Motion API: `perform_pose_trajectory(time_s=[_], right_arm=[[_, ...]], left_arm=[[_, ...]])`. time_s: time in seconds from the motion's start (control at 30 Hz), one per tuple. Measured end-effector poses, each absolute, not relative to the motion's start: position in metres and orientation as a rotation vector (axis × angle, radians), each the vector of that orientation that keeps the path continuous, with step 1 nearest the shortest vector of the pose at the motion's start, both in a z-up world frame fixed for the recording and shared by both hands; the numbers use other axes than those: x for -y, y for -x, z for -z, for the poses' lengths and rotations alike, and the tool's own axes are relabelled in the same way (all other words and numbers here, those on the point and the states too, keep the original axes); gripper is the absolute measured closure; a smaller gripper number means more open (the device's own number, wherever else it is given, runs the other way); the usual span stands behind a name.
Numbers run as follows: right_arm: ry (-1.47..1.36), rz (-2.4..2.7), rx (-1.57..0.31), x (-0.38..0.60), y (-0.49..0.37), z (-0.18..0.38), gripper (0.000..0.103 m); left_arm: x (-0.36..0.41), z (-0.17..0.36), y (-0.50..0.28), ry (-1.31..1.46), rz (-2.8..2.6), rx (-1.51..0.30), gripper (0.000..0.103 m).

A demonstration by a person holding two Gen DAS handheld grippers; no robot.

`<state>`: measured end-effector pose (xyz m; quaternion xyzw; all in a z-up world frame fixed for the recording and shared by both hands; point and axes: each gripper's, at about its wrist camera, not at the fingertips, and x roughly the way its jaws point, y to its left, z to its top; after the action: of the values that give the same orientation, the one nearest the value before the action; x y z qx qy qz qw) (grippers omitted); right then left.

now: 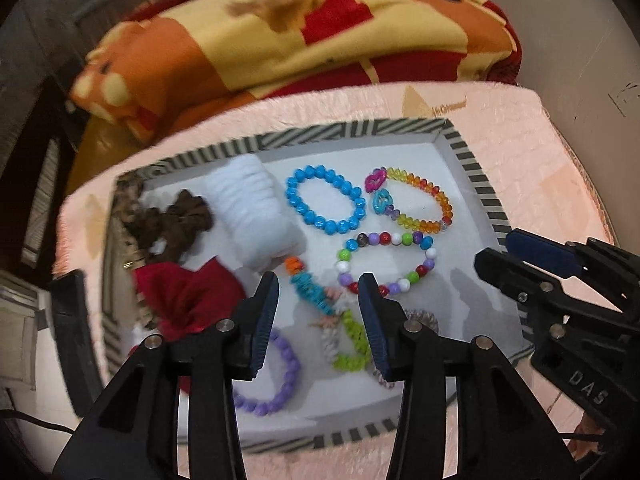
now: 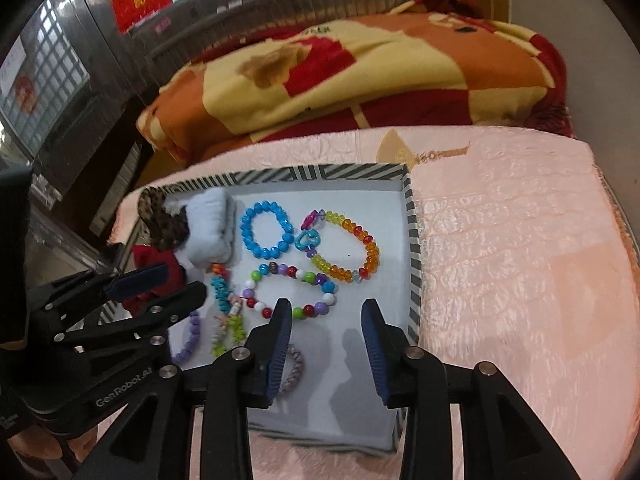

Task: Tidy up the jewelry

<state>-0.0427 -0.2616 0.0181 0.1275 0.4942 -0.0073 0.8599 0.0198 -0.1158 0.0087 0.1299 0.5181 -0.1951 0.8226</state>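
While the left wrist view is considered, the left gripper (image 1: 318,300) is seen spread and empty above the striped tray (image 1: 468,160), over a multicoloured bead bracelet (image 1: 386,262) lying inside. From the right wrist view, the right gripper (image 2: 326,322) is likewise seen parted, nothing pinched, above bare tray floor. A release seems finished; another piece must be chosen next.

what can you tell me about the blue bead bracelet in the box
The blue bead bracelet is a closed ring of glossy, faceted bright blue beads, plastic by the look. It lies flat on the white floor of the striped box, beside the white fluffy roll and apart from the rainbow bracelet. Neither gripper touches it.
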Motion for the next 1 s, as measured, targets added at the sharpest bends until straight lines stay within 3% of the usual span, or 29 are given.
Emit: perform_pose_trajectory(time_s=[0.2,0.37,1.0], right_arm=[[-0.263,0.019,-0.997,0.247,0.058,-0.033,0.059],[-0.252,0.007,-0.965,0.232,0.070,-0.043,0.047],[-0.215,-0.037,-0.960,0.201,0.092,-0.056,0.047]], left_arm=[[0.101,-0.029,0.000,-0.238,0.345,-1.036,0.057],[0.085,-0.041,0.011,-0.201,0.290,-1.008,0.057],[0.050,-0.069,0.052,-0.155,0.215,-0.930,0.057]])
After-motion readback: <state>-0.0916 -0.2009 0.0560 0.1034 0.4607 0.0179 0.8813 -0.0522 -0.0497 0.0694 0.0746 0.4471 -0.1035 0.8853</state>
